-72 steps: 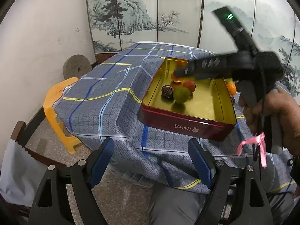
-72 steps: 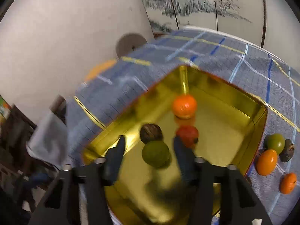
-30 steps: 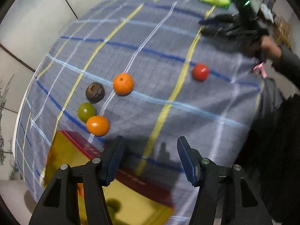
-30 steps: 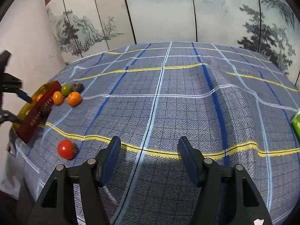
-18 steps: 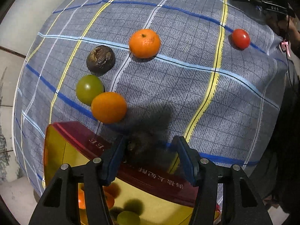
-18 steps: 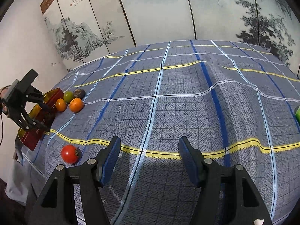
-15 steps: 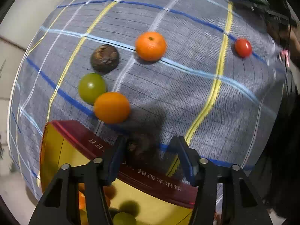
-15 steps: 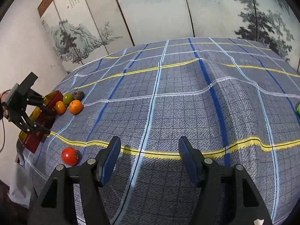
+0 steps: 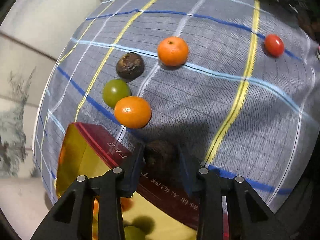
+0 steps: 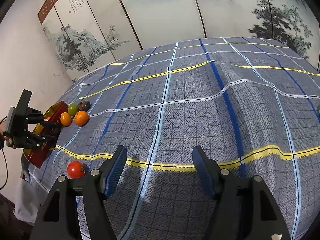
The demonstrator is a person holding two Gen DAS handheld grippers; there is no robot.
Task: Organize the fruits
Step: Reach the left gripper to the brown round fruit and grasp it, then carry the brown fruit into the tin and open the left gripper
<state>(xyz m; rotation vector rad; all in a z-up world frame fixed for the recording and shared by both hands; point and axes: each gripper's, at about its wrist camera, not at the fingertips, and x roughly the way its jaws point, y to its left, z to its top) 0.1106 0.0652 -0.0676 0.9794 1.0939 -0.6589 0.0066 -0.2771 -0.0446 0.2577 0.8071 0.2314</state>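
We had the left gripper (image 9: 161,156) closed on a dark wrinkled fruit (image 9: 160,156) lying on the checked cloth (image 9: 200,104) just beside the red tin (image 9: 96,138); to do this well, we judged, the lift should be straight up and clear the tin's wall before swinging over. The fruit looked roundish, so we could not tell a long axis or heading. Our right gripper (image 10: 160,166) was empty, its jaws opening.

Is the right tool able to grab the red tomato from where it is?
Probably yes. The red tomato sits alone on the tablecloth, just left of the right tool, whose opening jaws hold nothing. Nothing lies between them; it only needs a short shift leftward.
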